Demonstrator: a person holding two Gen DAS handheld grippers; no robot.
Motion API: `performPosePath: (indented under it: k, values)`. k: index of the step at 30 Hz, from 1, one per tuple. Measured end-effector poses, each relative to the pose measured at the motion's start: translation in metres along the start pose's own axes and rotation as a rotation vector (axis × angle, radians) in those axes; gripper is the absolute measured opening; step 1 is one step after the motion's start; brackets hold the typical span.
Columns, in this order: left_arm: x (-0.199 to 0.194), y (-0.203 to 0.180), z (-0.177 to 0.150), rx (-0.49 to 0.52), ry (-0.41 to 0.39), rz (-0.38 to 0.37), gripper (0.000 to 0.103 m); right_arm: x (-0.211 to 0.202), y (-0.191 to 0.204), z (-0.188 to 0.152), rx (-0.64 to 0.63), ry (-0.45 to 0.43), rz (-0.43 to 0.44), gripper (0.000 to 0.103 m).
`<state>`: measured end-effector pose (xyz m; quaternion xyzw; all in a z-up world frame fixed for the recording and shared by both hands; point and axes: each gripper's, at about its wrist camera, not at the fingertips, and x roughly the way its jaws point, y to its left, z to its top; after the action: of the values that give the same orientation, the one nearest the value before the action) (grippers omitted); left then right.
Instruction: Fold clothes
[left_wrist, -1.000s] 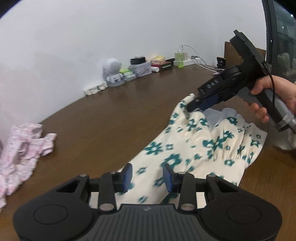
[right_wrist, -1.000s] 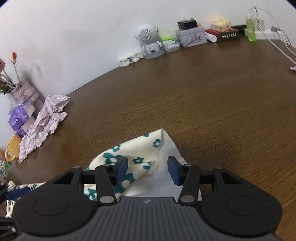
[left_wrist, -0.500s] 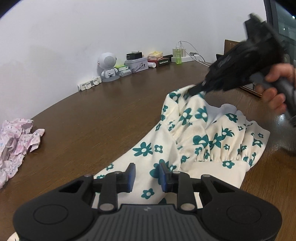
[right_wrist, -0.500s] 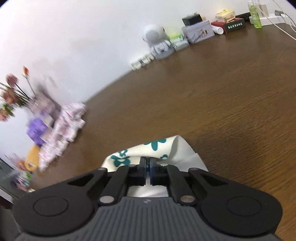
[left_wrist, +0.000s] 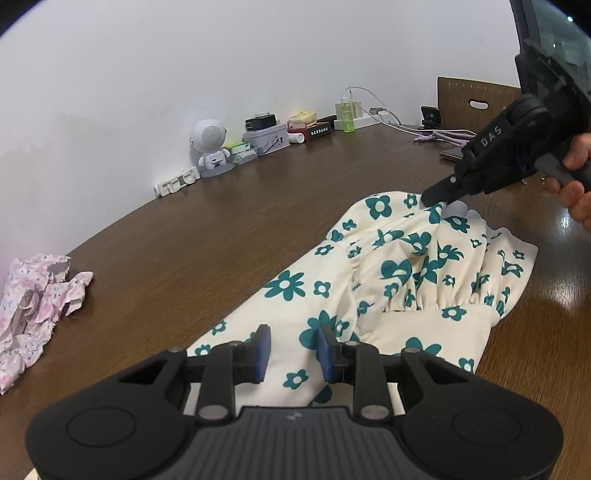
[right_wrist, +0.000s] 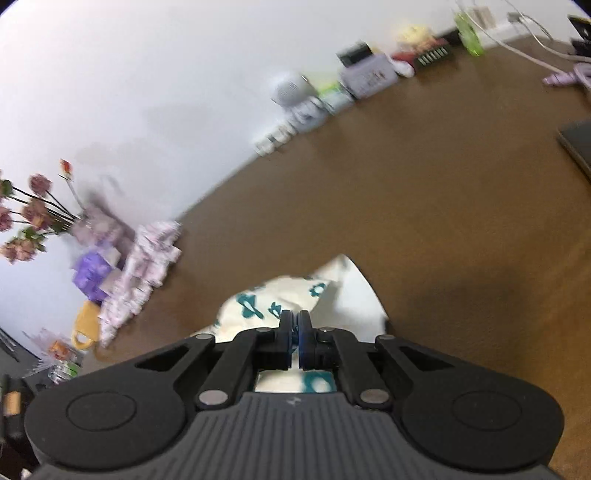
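Here the "DAS"-marked right gripper (left_wrist: 434, 195) pinches the floral garment (left_wrist: 399, 273); left gripper (left_wrist: 291, 349) gapes empty.

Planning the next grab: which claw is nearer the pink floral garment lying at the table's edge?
Left. The left claw hangs open over the green-flowered garment, with the pink floral garment just off to its left. The right claw is farther away, shut on the green-flowered garment's far corner.

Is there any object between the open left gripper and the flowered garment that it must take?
No, nothing visible is between them. The left gripper is open directly over the flowered garment, with only cloth between its fingers. The right gripper already pinches the far edge. The pink cloth lies apart, to the left.
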<state>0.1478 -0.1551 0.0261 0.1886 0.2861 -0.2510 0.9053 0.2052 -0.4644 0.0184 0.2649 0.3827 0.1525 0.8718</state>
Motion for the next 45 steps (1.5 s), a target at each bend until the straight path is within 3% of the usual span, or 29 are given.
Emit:
performPosePath:
  k: [1,3,4,5,6,14,16,17,24,27,31,35,36,38,41,45]
  values:
    - [0.000,0.000,0.000,-0.003,-0.002,-0.003,0.024,0.001,-0.003,-0.001,0.017,-0.006,0.007,0.003]
    - [0.000,0.001,-0.001,-0.009,-0.005,-0.007,0.024,0.003,-0.011,-0.001,0.055,-0.021,0.026,0.014]
    - [0.000,0.002,-0.001,-0.012,-0.006,-0.008,0.024,0.003,-0.014,0.001,0.078,-0.043,0.035,0.022]
    - [0.000,0.002,-0.001,-0.013,-0.008,-0.009,0.024,0.003,-0.016,0.003,0.102,-0.068,0.044,0.042]
    - [0.000,0.002,-0.001,-0.012,-0.009,-0.009,0.024,0.004,-0.017,0.005,0.115,-0.080,0.053,0.050]
    - [-0.001,0.001,-0.004,-0.014,-0.022,-0.007,0.024,0.045,-0.008,0.024,0.110,-0.046,0.016,0.051]
    - [-0.001,0.001,-0.005,-0.018,-0.024,-0.005,0.024,0.053,-0.002,0.026,0.093,-0.031,0.009,0.034]
    - [-0.002,0.001,-0.005,-0.019,-0.025,-0.004,0.024,0.055,0.000,0.025,0.080,-0.021,0.017,0.001]
    - [-0.001,0.001,-0.010,-0.034,-0.037,-0.015,0.024,0.023,0.007,0.015,-0.026,-0.053,-0.029,0.001]
    - [-0.001,-0.002,-0.011,-0.021,-0.042,-0.017,0.024,0.026,0.002,0.009,-0.055,-0.035,-0.104,0.001]
    - [-0.007,0.003,-0.010,-0.053,-0.072,-0.032,0.025,0.024,0.000,0.007,-0.057,-0.065,-0.122,0.003]
    - [-0.016,0.011,-0.005,-0.095,-0.122,-0.071,0.025,0.017,0.000,0.005,-0.061,-0.113,-0.141,0.031]
    - [-0.016,0.010,-0.003,-0.096,-0.134,-0.083,0.025,0.010,0.003,0.003,-0.079,-0.143,-0.150,0.032]
    - [-0.014,0.008,0.002,-0.082,-0.147,-0.106,0.025,0.000,0.014,-0.003,-0.138,-0.181,-0.142,0.032]
    - [-0.008,-0.004,0.007,-0.029,-0.139,-0.139,0.024,-0.005,0.042,-0.017,-0.251,-0.175,-0.059,0.032]
    - [-0.002,-0.024,0.005,0.074,-0.104,-0.142,0.020,0.006,0.083,-0.039,-0.428,-0.110,0.013,0.032]
